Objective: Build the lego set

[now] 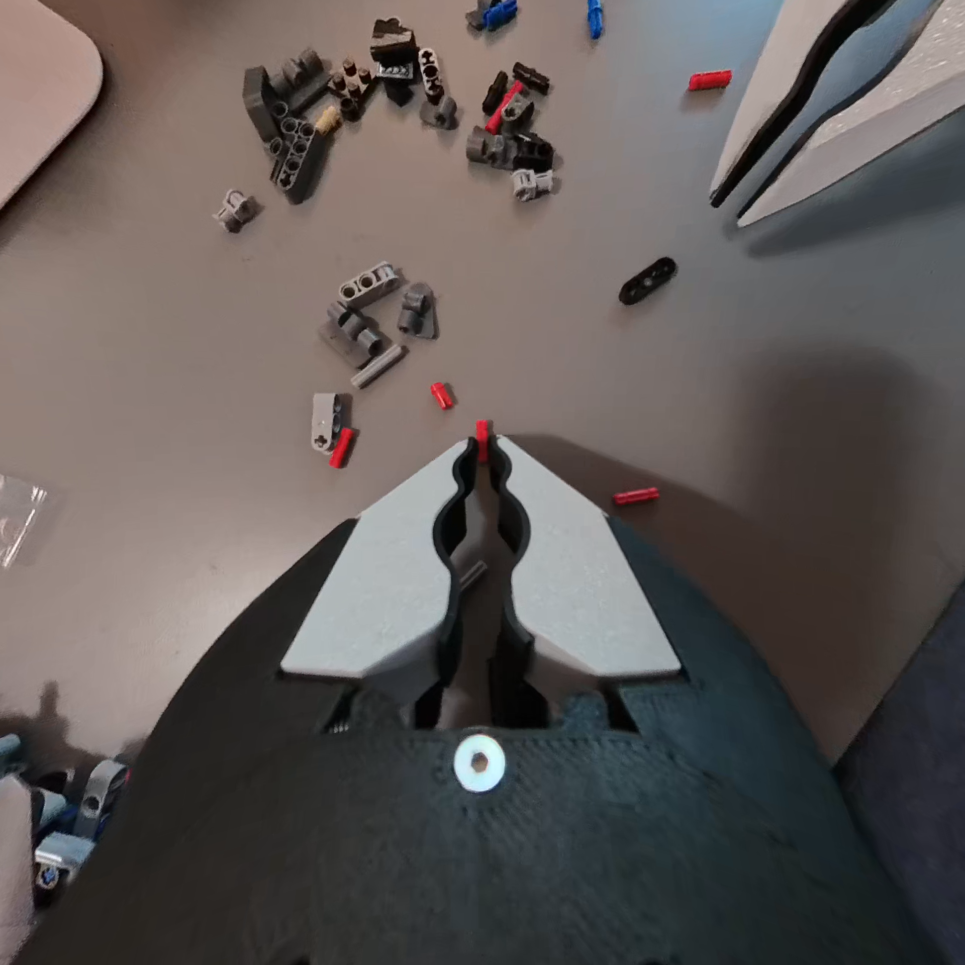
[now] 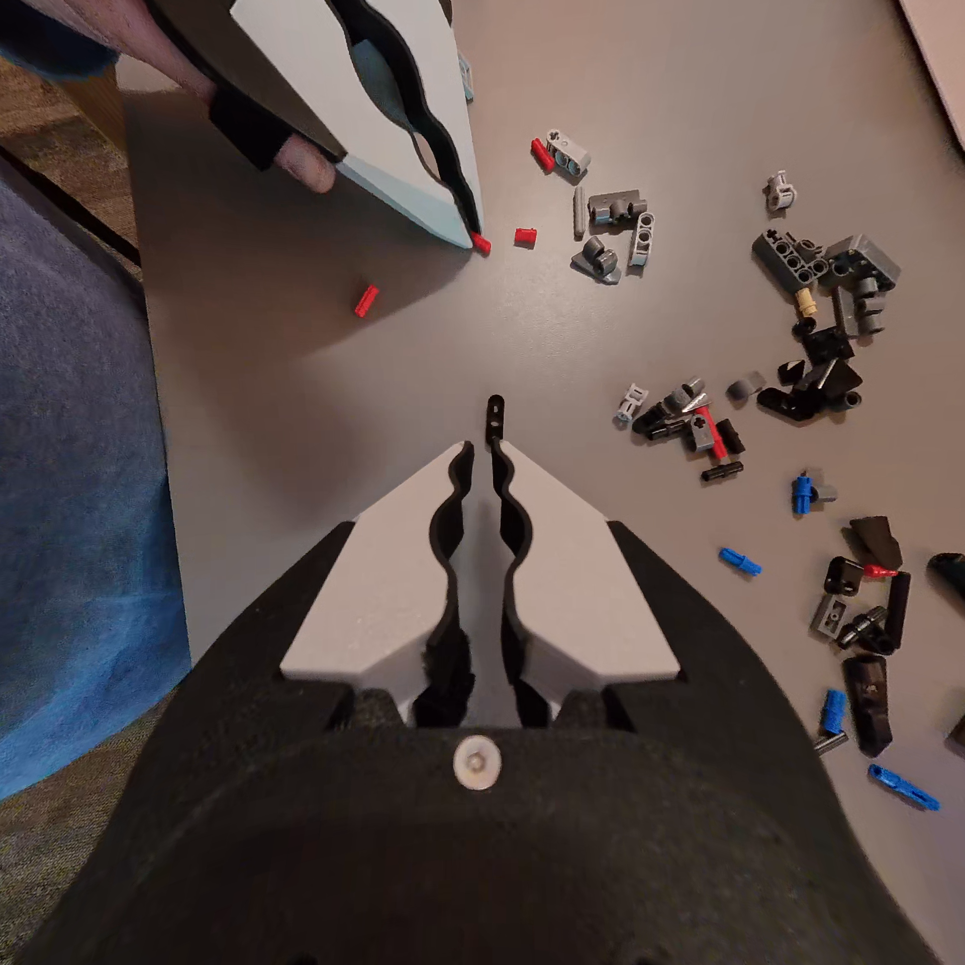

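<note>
My left gripper (image 1: 483, 444) is shut on a small red pin (image 1: 482, 440), which sticks out past its tips low over the brown table (image 1: 574, 339). The right wrist view shows it too (image 2: 472, 237), with the pin (image 2: 481, 243) at the table surface. My right gripper (image 2: 484, 445) holds nothing, and its jaws stand a narrow gap apart. A thin black three-hole beam (image 2: 495, 415) lies flat on the table just beyond its tips. The left wrist view shows that beam (image 1: 647, 280) clear of the right gripper (image 1: 727, 211).
Loose red pins (image 1: 442, 395) (image 1: 635, 495) (image 1: 342, 447) lie near the left gripper. Grey pieces (image 1: 368, 324) and a dark grey and black heap (image 1: 292, 120) lie farther out. Blue pins (image 2: 740, 561) and black parts (image 2: 867, 605) lie to the right. The table edge and blue cloth (image 2: 78, 470) are at the left. The grippers' ends are close to 11 centimetres from one another.
</note>
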Demonstrator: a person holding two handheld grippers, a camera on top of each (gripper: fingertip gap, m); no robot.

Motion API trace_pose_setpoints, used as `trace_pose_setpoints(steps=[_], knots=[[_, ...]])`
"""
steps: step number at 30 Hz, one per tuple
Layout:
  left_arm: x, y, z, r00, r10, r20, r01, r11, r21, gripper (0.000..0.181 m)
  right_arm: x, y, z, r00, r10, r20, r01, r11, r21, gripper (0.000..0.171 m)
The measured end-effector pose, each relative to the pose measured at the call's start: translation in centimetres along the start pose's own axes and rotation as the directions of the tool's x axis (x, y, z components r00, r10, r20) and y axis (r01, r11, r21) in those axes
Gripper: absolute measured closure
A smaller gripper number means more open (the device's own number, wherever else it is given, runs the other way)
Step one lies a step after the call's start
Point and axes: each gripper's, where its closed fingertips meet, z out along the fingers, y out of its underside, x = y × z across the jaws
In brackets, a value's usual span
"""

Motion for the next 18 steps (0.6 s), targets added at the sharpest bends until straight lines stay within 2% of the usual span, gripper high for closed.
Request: trace_pose_setpoints(steps=[5,7,12,18], knots=[[0.1,-0.4,0.2,0.999,0.04,0.009,-0.04,0.999,0.029,0.179,0.4,-1.1,0.1,1.0,0.023,0.011,-0.023,0.999,0.043,0.167],[0.4,-1.3,0.0,0.997,0.069,0.017,-0.071,0.993,0.09,0.179,0.8,-2.1,0.0,0.997,0.077,0.027,-0.079,0.993,0.09,0.166],[1.4,-5.4,-2.4,0.972,0.214,0.097,-0.233,0.929,0.286,0.179,0.9,-5.4,-0.6,0.93,0.282,0.235,-0.335,0.914,0.228,0.158],[2.9,-8.6,-4.5,0.921,0.342,0.187,-0.389,0.829,0.402,0.179,0.4,-7.3,-1.1,0.865,0.328,0.38,-0.439,0.861,0.256,0.16]])
